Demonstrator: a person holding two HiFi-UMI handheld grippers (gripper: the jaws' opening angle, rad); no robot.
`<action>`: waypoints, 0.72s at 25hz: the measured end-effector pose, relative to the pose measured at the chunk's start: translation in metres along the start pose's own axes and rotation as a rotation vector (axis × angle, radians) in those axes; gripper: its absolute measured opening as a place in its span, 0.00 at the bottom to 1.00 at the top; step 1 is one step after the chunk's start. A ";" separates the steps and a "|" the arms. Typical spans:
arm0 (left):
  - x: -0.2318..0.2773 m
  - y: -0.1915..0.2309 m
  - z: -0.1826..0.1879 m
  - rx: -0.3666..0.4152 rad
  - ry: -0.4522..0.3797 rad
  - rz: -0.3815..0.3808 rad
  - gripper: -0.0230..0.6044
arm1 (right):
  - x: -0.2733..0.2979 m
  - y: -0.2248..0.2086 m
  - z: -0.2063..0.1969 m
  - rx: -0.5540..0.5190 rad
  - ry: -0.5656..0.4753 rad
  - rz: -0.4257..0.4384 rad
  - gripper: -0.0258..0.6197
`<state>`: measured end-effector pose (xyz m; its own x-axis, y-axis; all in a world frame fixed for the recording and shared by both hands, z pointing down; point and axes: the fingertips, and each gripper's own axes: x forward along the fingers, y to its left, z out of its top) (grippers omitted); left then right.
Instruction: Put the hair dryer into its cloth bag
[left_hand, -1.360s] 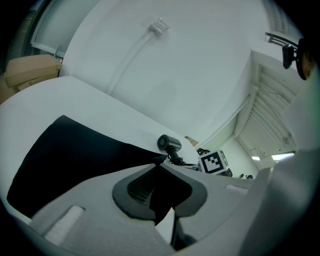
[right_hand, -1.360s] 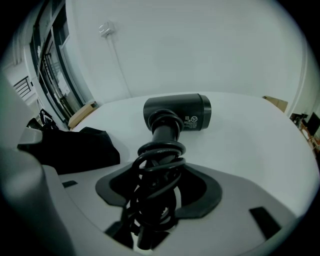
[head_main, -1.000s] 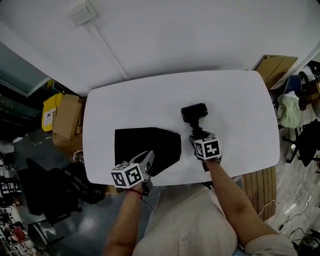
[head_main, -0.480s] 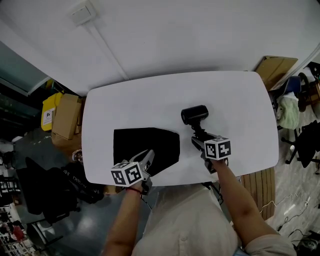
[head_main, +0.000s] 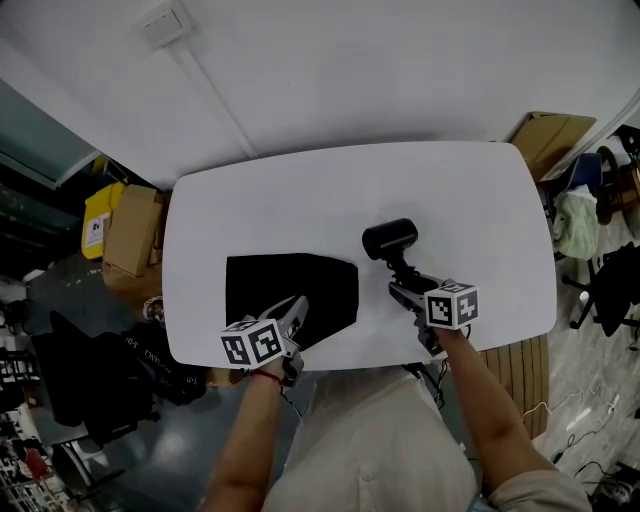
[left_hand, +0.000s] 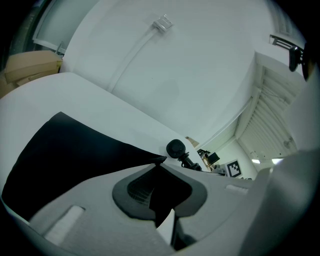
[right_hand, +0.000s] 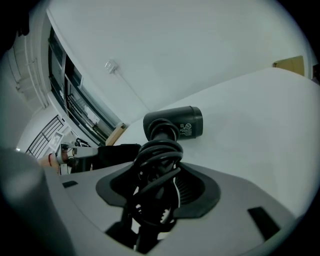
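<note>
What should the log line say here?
left tool: shut on cloth bag edge | right tool: shut on hair dryer handle | cloth bag: on table | hair dryer: outside cloth bag

This looks like an office workroom or lab, though the edges are dim. A plain white table (head_main: 300, 185) stands against a bare wall carrying a surface-mounted junction box (head_main: 165, 25). Cardboard boxes (head_main: 135, 235) are stacked at the left, wheeled office chairs (head_main: 612, 285) stand at the right, and loose cables (head_main: 590, 435) trail on the floor.
</note>
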<state>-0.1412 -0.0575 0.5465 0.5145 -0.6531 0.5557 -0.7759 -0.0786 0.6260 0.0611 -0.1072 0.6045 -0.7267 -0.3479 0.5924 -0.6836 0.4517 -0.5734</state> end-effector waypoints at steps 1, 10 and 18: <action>0.000 0.000 0.000 -0.002 0.000 0.000 0.09 | -0.002 0.002 0.000 0.000 -0.009 0.016 0.40; 0.001 0.000 -0.001 -0.012 0.000 -0.003 0.09 | -0.029 0.026 0.008 -0.097 -0.048 0.106 0.40; 0.001 0.001 -0.002 -0.018 -0.004 -0.005 0.09 | -0.044 0.039 0.008 -0.158 -0.043 0.117 0.40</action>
<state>-0.1408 -0.0569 0.5482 0.5170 -0.6554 0.5506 -0.7664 -0.0680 0.6387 0.0662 -0.0805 0.5514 -0.8051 -0.3187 0.5002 -0.5775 0.6131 -0.5390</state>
